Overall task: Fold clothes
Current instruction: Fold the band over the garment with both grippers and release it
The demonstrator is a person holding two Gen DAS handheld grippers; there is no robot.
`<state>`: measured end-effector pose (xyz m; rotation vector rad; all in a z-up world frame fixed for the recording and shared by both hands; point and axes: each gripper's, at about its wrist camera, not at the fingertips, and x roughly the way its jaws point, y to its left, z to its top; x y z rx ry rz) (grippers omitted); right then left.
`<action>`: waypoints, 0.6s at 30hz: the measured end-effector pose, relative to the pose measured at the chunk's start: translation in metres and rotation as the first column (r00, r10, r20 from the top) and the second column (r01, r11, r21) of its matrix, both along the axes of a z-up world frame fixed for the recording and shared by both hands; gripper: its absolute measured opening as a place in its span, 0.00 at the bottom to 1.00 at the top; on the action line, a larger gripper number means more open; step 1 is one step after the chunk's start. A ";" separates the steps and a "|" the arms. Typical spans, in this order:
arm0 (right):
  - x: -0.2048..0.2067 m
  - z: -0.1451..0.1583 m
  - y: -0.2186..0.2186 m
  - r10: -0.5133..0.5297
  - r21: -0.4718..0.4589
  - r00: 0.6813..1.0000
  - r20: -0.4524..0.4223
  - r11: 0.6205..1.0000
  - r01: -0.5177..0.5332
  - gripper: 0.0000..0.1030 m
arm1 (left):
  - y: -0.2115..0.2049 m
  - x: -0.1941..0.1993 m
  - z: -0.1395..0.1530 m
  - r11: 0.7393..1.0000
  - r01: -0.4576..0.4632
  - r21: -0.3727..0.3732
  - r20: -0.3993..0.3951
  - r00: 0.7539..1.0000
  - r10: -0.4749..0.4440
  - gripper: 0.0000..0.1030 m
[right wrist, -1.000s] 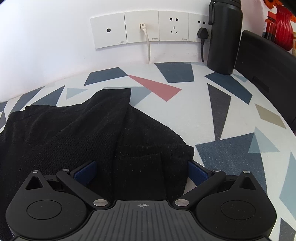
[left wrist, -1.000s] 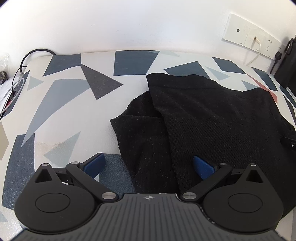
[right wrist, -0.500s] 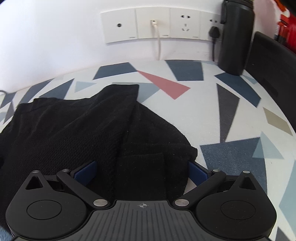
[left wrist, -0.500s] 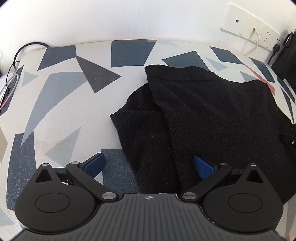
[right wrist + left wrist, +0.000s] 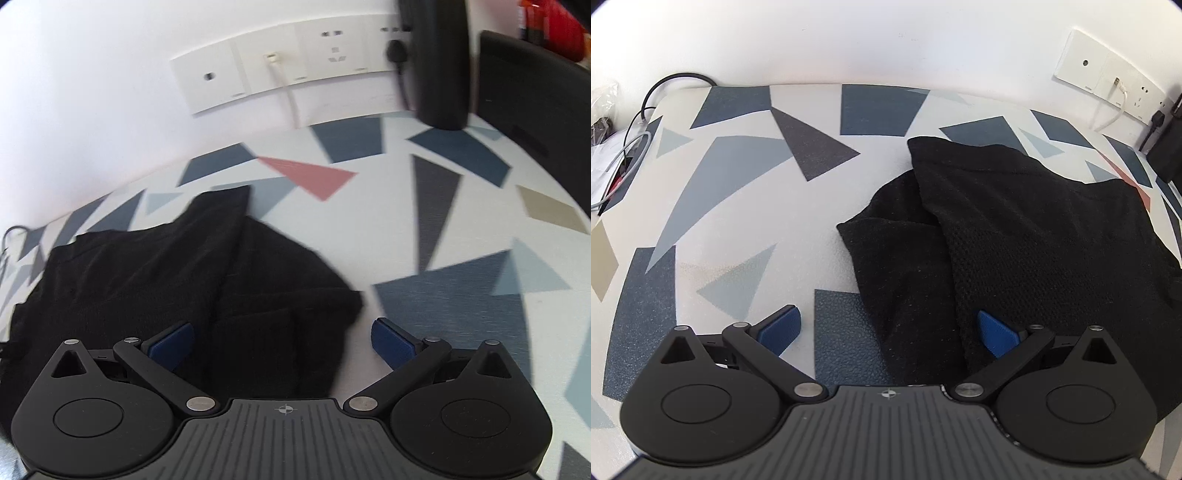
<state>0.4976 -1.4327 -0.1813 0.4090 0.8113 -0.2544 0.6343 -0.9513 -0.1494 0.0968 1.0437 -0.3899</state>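
A black knitted garment (image 5: 1015, 236) lies on a white table cover (image 5: 738, 206) printed with blue, grey and red triangles. In the left wrist view the garment fills the area from 12 o'clock to 4 o'clock, and one folded flap lies over a lower layer. The left gripper (image 5: 886, 328) is spread wide. Its left blue pad (image 5: 779, 326) is over the bare cover, and its right pad is at the garment's near edge; if it touches the cloth, I cannot tell. Nothing is pinched.

In the right wrist view, which is somewhat blurred, the garment lies from 9 o'clock to the centre. The right gripper (image 5: 282, 341) is also spread apart, with a sleeve-like part of the garment between its fingers, not squeezed. At 12 o'clock a row of wall sockets (image 5: 291, 70) holds a white cable (image 5: 291, 99), and at 1 o'clock stands a black bottle (image 5: 439, 62).
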 end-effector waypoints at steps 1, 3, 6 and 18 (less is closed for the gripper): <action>0.004 0.000 0.005 0.024 -0.001 1.000 -0.005 1.000 -0.024 0.99 | -0.002 0.000 0.000 1.000 0.008 -0.002 -0.001 1.000 -0.008 1.00; 0.014 0.001 0.016 0.058 0.000 0.998 -0.014 0.998 -0.058 0.99 | -0.007 -0.001 0.001 1.000 0.023 -0.010 -0.004 1.000 -0.023 1.00; 0.022 0.001 0.026 0.059 0.010 0.998 -0.010 0.998 -0.059 0.99 | -0.018 -0.003 0.001 0.998 0.045 -0.033 -0.008 0.999 -0.045 1.00; 0.038 -0.001 0.063 0.112 -0.114 0.993 -0.027 0.987 -0.115 0.73 | -0.055 -0.009 0.005 0.998 0.053 -0.016 0.041 0.998 -0.053 0.72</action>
